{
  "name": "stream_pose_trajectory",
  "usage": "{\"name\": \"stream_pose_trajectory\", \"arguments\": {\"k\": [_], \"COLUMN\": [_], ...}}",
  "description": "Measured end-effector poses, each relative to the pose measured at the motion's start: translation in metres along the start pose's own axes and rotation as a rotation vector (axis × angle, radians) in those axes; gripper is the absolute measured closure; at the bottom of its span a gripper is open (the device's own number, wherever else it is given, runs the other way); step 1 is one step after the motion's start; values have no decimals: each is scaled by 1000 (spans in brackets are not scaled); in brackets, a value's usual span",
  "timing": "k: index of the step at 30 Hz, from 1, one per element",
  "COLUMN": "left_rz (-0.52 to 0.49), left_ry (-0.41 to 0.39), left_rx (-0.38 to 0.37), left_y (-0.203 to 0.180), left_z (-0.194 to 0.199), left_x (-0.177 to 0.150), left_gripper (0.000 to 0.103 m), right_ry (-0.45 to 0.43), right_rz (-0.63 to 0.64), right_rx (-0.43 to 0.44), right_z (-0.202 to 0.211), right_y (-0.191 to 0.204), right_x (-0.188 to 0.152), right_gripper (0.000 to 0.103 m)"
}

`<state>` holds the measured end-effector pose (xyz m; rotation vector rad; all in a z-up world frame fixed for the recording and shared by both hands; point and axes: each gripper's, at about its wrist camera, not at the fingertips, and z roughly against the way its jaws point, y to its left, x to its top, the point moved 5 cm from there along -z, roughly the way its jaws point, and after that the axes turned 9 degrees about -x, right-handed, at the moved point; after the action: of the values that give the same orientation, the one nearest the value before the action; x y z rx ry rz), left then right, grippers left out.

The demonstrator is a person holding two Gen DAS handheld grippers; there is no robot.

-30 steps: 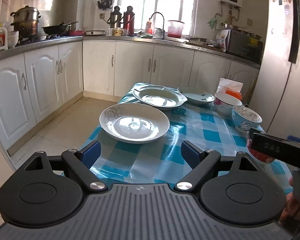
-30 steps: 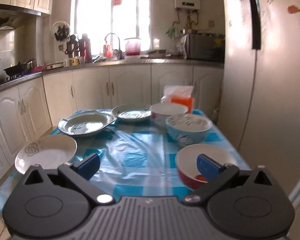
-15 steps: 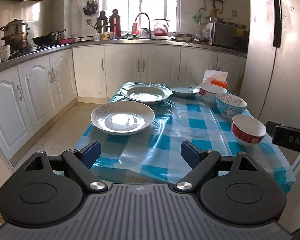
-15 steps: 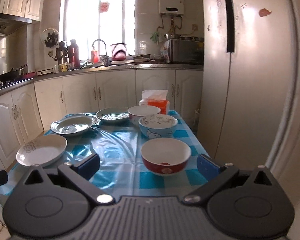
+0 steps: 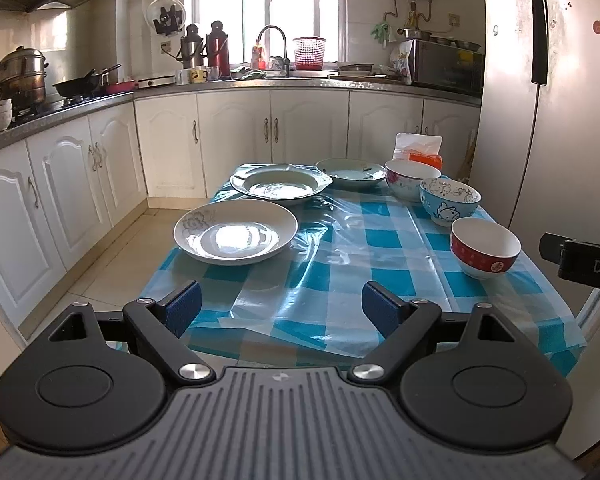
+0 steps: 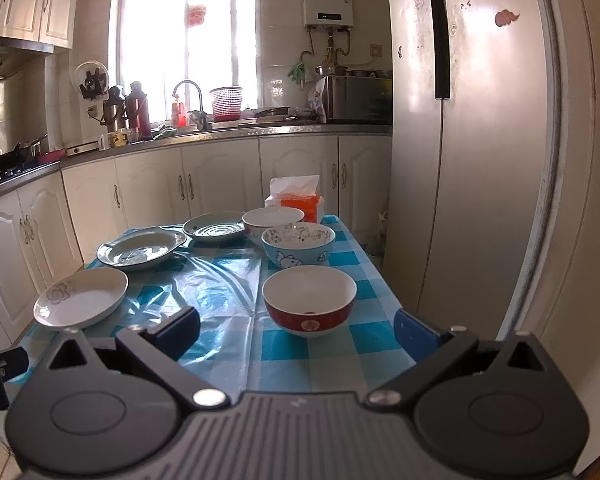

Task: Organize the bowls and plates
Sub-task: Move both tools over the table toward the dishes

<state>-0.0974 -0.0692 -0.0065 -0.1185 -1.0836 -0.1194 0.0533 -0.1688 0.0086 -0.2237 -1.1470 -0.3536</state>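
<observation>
**Both grippers hanging back, nothing picked up yet**

The left hand-held gripper and the right hand-held gripper are both standing with jaws spread wide and holding nothing, hovering off the near edge of the counter. The sorting looks to be only beginning: every dish is lying singly, none stacked.

Three plates are sitting along the left side: a flower-printed plate nearest, a deeper plate with handles behind it, and a small plate at the far end. Three bowls are lining the right side: a red bowl nearest, a blue cartoon bowl behind it, and a white flowered bowl farthest, the last two sitting close together.

The next move is probably calling for the right gripper to be reaching forward for the red bowl's rim, while the left is facing the flower-printed plate; a thin rim will be needing a careful pinch.

The counter is wearing a blue checked cloth under clear, wrinkled plastic. A tissue box is standing at the far end, a tall fridge is rising to the right, and white cabinets are running beneath a bright window.
</observation>
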Motion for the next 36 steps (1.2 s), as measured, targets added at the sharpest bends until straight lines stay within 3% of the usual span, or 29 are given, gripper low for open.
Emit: {"name": "stream_pose_trajectory", "arguments": {"k": [9,18,27,36], "left_rz": [25,75,123,93], "left_ry": [16,7,-5,-8], "left_rx": [-5,-98,-171,-181], "left_y": [9,15,14,5], "left_z": [3,9,-8,-31], "left_x": [7,3,4,2], "left_gripper": [0,0,0,0], "right_ry": [13,67,55,63], "right_rz": [18,15,31,-28], "right_rx": [43,68,33,40], "right_z": [-1,-5,-9,-34], "right_y": [7,4,-9,-30], "right_x": [-4,-25,-32,-34], "right_gripper": [1,1,1,1]}}
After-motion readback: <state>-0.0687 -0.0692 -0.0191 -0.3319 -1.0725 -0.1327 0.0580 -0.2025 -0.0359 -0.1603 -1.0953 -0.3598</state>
